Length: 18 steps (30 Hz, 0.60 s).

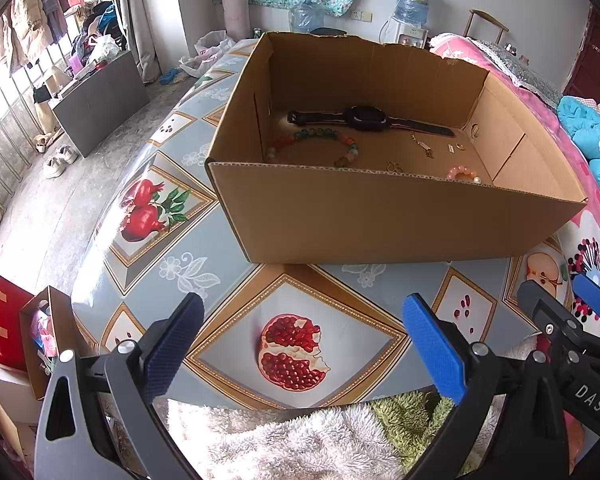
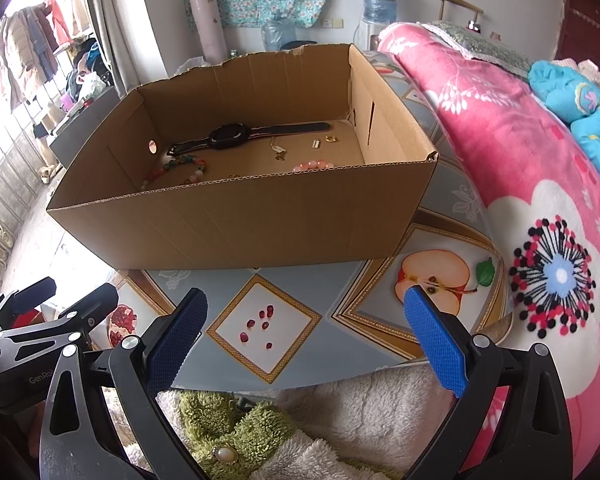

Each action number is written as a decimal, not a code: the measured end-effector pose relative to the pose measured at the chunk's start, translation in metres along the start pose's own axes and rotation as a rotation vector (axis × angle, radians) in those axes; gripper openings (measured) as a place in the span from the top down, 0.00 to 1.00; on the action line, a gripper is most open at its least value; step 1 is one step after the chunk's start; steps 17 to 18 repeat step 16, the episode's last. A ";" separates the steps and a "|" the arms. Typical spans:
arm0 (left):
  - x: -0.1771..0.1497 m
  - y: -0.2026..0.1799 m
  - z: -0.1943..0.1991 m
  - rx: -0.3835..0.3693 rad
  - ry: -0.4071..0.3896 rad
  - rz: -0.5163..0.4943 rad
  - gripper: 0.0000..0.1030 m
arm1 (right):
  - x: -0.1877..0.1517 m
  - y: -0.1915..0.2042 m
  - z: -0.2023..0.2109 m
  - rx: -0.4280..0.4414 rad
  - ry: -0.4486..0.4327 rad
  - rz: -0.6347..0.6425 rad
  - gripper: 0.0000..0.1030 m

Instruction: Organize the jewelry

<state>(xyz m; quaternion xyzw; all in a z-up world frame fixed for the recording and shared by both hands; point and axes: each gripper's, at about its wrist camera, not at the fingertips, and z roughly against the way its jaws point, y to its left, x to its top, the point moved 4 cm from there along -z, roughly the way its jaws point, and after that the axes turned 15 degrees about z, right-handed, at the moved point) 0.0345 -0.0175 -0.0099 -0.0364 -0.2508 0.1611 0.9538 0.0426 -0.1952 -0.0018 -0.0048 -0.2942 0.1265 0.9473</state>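
Note:
An open cardboard box (image 1: 380, 220) (image 2: 240, 224) stands on the fruit-print table. Inside it lie a black watch (image 1: 364, 119) (image 2: 230, 136), a multicoloured bead bracelet (image 1: 320, 136) (image 2: 180, 164), a pink bead bracelet (image 1: 462, 172) (image 2: 314, 166), a gold chain (image 1: 422, 146) (image 2: 278, 148), a gold ring (image 1: 460, 147) (image 2: 332, 139) and small gold pieces. My left gripper (image 1: 304, 344) is open and empty, low in front of the box. My right gripper (image 2: 306, 330) is open and empty beside it; it also shows in the left wrist view (image 1: 560, 304).
A white and green fluffy garment (image 1: 300, 440) (image 2: 300, 420) lies under both grippers at the table's near edge. A pink floral blanket (image 2: 520, 160) on a bed borders the table on the right. Bags (image 1: 24, 328) stand on the floor at left.

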 end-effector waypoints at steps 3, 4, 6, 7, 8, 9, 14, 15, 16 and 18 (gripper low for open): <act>0.000 0.000 0.000 0.000 -0.001 0.000 0.05 | 0.000 0.000 0.000 -0.001 0.000 0.000 0.08; 0.000 0.000 0.000 0.001 -0.001 0.000 0.05 | 0.000 -0.001 0.000 0.000 0.000 0.000 0.08; 0.001 0.000 0.001 0.001 -0.002 0.001 0.05 | 0.000 -0.001 0.000 0.000 0.000 0.000 0.08; 0.001 0.000 0.001 0.001 -0.002 0.002 0.05 | 0.000 -0.001 0.000 0.000 0.000 0.000 0.08; 0.002 0.000 0.001 0.001 -0.002 0.001 0.05 | 0.000 -0.001 0.000 0.000 0.000 0.001 0.08; 0.002 0.000 0.001 0.001 -0.002 0.001 0.05 | 0.000 -0.001 0.000 0.000 0.000 0.001 0.08; 0.001 0.000 0.001 0.001 -0.002 0.001 0.05 | 0.000 -0.001 0.000 -0.001 0.000 -0.001 0.08; 0.002 0.001 0.001 0.001 -0.002 0.002 0.05 | 0.000 -0.001 0.000 0.000 -0.001 -0.001 0.08; 0.001 0.000 0.001 0.002 -0.002 0.001 0.05 | 0.000 -0.001 0.000 -0.001 0.000 -0.004 0.08; 0.001 0.000 0.001 0.002 -0.002 0.001 0.05 | 0.000 -0.001 0.000 -0.001 0.000 -0.004 0.08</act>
